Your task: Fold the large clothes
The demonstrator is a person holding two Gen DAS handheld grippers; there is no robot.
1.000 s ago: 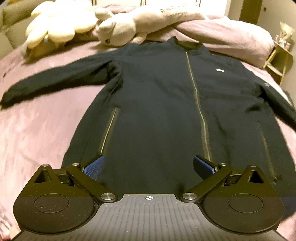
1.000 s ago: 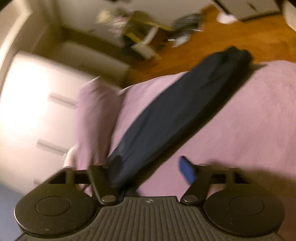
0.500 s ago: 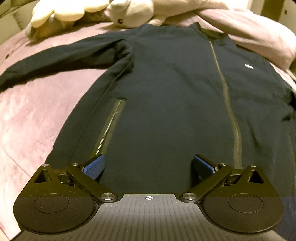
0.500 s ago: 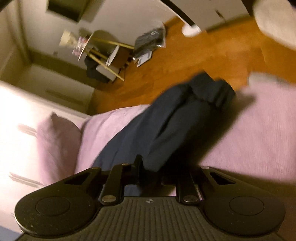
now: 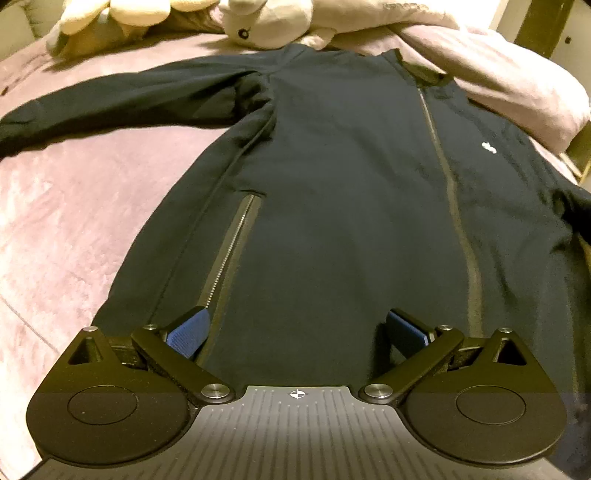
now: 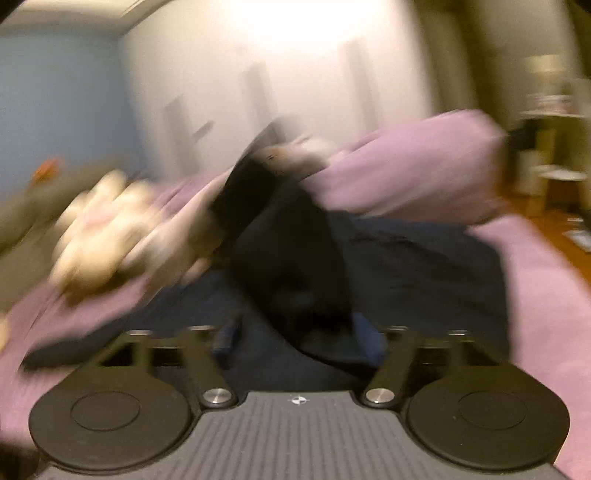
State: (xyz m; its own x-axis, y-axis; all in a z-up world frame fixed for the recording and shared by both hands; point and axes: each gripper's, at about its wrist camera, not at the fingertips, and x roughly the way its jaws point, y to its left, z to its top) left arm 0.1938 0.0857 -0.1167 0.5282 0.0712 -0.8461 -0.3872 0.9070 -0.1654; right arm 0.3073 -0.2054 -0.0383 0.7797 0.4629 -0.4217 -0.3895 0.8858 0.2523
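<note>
A bed (image 5: 74,229) covered in a pink-mauve blanket fills both wrist views, and a dark navy zip-up jacket (image 5: 332,206) is laid flat across it, front side up, collar toward the top of the left wrist frame. One sleeve (image 5: 122,99) is stretched out to the upper left. A central zipper (image 5: 454,206) runs down the right half of the frame, a small white logo (image 5: 489,147) beside it, and a pocket zipper (image 5: 232,243) slants down at lower centre. Cream plush toys (image 5: 266,22) and a pale duvet (image 5: 498,70) are seen along the top edge.

The left gripper (image 5: 295,334) is held wide over the jacket's lower part, blue pads apart, nothing between them.

In the heavily blurred right wrist view, the right gripper (image 6: 299,338) is seen with jaws that have just been opening; a dark fold of the jacket's other sleeve (image 6: 288,251) rises from between them, but whether the pads touch it cannot be told.
</note>
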